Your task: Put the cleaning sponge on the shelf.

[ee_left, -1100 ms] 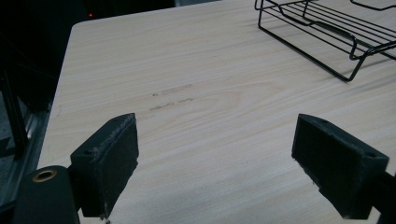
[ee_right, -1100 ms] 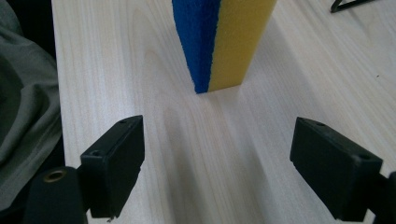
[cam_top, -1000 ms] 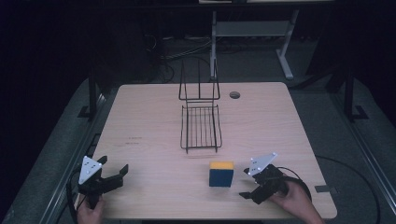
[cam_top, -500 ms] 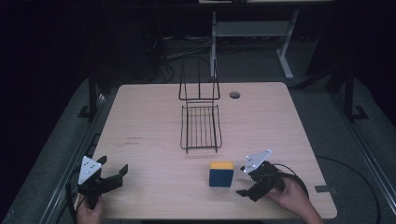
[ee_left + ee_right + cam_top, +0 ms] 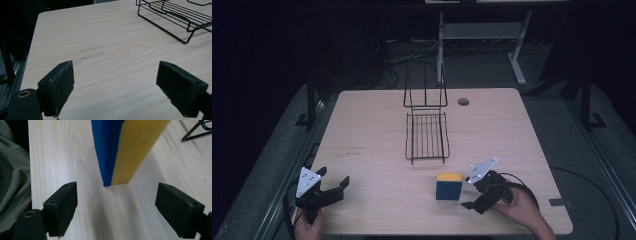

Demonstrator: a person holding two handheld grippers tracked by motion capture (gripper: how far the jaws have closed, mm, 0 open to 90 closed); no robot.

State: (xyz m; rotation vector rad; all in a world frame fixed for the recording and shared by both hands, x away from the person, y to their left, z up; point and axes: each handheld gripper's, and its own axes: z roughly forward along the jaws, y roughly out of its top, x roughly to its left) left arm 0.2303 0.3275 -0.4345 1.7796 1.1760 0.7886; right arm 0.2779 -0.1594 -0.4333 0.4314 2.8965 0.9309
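Sponge [image 5: 448, 186], blue and yellow, stands on edge at the near right of the surface [image 5: 372, 130], just this side of the wire rack [image 5: 427, 136], and the right gripper [image 5: 473, 194] sits immediately to its right with jaws spread wide and nothing between them. From the right gripper view the sponge [image 5: 125, 150] rises straight ahead, its near corner planted between the two pads and a little beyond them, blue layer on one side, yellow on the other. This looks like the approach step, lining up for a grasp: the next move calls for sliding forward until the block sits between the pads, then closing across the blue and yellow faces. Long axis appears to run upright, though how tall it is I cannot tell; the narrow edge points at the gripper. Over at the near left corner the left gripper [image 5: 328, 189] idles, jaws wide apart over bare wood.
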